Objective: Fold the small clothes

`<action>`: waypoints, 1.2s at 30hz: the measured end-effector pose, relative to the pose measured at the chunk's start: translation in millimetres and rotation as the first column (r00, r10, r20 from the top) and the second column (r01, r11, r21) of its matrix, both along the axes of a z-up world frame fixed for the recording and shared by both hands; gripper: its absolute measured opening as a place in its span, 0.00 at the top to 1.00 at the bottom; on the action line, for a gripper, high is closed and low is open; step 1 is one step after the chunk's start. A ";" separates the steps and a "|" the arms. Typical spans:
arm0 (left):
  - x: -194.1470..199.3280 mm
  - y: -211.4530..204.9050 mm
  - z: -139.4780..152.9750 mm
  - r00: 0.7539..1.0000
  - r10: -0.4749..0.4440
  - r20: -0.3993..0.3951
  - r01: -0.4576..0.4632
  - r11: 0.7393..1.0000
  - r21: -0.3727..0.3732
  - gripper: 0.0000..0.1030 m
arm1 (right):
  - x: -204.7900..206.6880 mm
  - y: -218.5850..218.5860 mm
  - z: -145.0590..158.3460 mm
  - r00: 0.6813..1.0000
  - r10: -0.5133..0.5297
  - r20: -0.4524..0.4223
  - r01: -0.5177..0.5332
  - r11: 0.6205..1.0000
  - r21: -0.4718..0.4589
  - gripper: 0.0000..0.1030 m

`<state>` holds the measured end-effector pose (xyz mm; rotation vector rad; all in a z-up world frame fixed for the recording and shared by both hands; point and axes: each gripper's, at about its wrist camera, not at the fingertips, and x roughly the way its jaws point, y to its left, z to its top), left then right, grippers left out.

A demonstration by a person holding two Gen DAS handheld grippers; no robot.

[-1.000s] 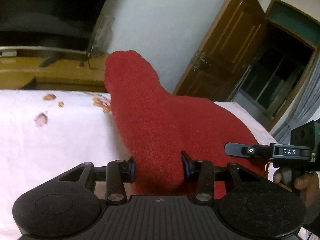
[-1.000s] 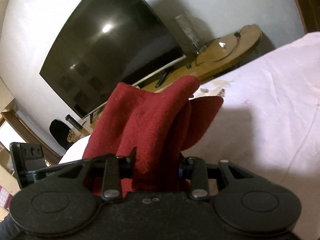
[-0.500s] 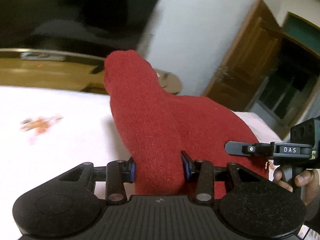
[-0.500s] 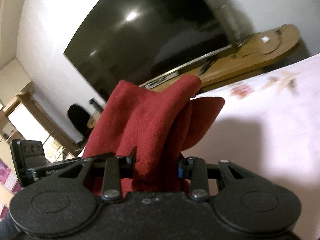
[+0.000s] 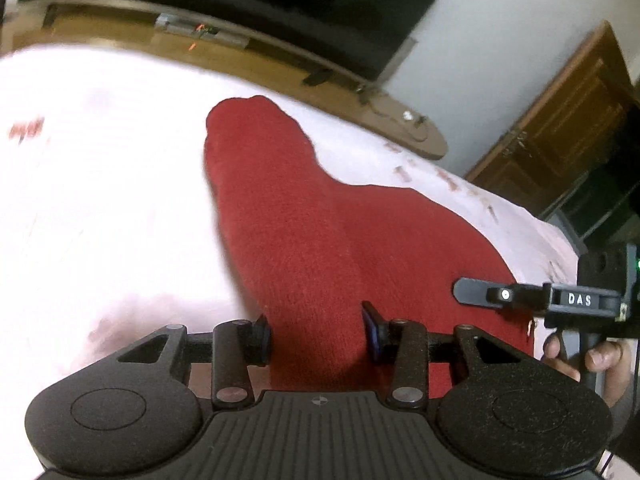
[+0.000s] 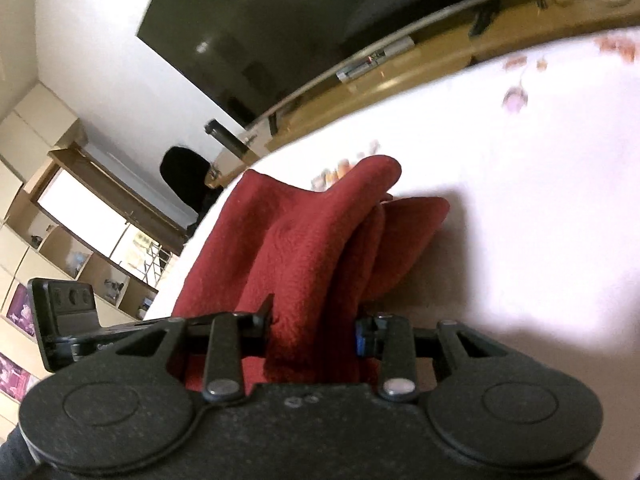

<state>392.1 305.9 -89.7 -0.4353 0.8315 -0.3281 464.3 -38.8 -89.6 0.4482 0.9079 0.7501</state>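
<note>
Big white bed [image 5: 100,208] with a faint floral print fills most of both views, kinda blurry. Behind it there's a huge dark TV [image 6: 320,28] on a long wooden stand [image 5: 280,60], plus a brown panelled door [image 5: 560,120] off to the side. The red garment [image 5: 320,240] is a fuzzy knit thing, bunched into soft folds, hanging over the bed and blocking the middle of each view. Left gripper [image 5: 316,332] has its fingers clamped on one bunch of it, right gripper [image 6: 314,330] is pinching another thick fold the same way. A hand [image 5: 592,360] on the right gripper's handle shows at the edge of the left view.
</note>
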 end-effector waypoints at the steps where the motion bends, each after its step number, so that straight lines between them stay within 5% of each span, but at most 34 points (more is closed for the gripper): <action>1: 0.0 3.5 -5.7 1.000 0.006 0.000 -0.006 1.000 -0.026 0.59 | 0.8 3.3 -5.7 1.000 -0.005 -0.013 0.005 1.000 -0.005 0.67; 9: -11.5 7.4 -41.1 0.997 0.067 0.032 -0.060 0.984 -0.171 0.43 | 1.1 -5.3 -38.7 0.995 -0.050 -0.090 0.050 0.999 0.001 0.64; 14: -22.7 19.8 -25.2 0.994 0.089 0.059 -0.083 0.992 -0.092 0.29 | -5.7 -14.1 -29.4 0.995 -0.059 -0.074 0.058 0.998 -0.013 0.51; 18: -35.0 41.1 -1.9 0.980 0.155 0.126 -0.149 0.987 -0.058 0.29 | -10.0 -36.6 3.4 0.991 -0.124 0.051 0.125 0.992 -0.028 0.48; 22: -18.7 31.7 15.5 0.971 0.142 0.193 -0.124 0.987 -0.105 0.37 | 13.6 -29.5 18.7 0.991 -0.118 0.065 0.119 0.993 -0.009 0.50; 23: -14.6 25.2 16.8 0.972 0.127 0.196 -0.109 0.989 -0.103 0.50 | 21.5 -21.2 17.2 0.992 -0.115 0.046 0.116 0.993 -0.029 0.51; 29: 5.4 1.6 16.2 0.976 0.117 0.186 -0.117 0.993 -0.011 0.51 | 44.2 2.5 -9.6 0.990 -0.138 -0.010 0.137 0.987 -0.080 0.61; 32: 7.0 0.6 16.6 0.977 0.118 0.178 -0.120 0.993 0.002 0.51 | 43.1 0.0 -18.6 0.990 -0.135 -0.048 0.134 0.991 -0.021 0.82; 33: 7.4 0.4 15.5 0.977 0.118 0.178 -0.120 0.993 0.003 0.51 | 38.3 0.1 -15.3 0.990 -0.142 -0.008 0.142 0.990 -0.021 0.90; 36: 7.4 -6.4 16.2 0.978 0.106 0.181 -0.113 0.993 0.033 0.51 | 15.7 1.9 1.4 0.975 -0.165 0.149 0.175 0.983 -0.058 0.92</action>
